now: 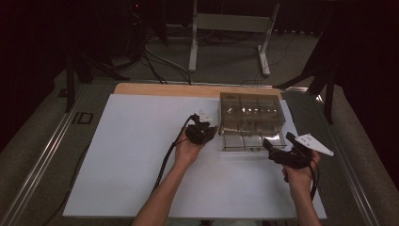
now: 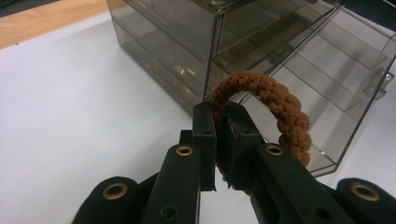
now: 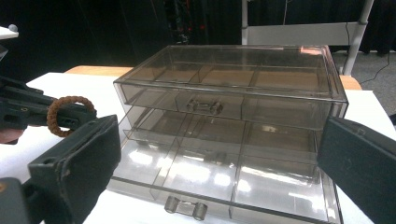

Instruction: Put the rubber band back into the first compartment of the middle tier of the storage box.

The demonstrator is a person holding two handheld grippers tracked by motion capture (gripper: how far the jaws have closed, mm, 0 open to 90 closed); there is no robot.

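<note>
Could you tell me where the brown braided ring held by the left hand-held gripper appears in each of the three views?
High view: too small to make out; it would be at the left hand-held gripper, just left of the clear drawer box.
Left gripper view: brown braided ring at centre, pinched between the jaws.
Right gripper view: ring at the left edge, on the left hand-held gripper.
Shared landmark: the clear drawer box, its bottom drawer pulled open.
</note>
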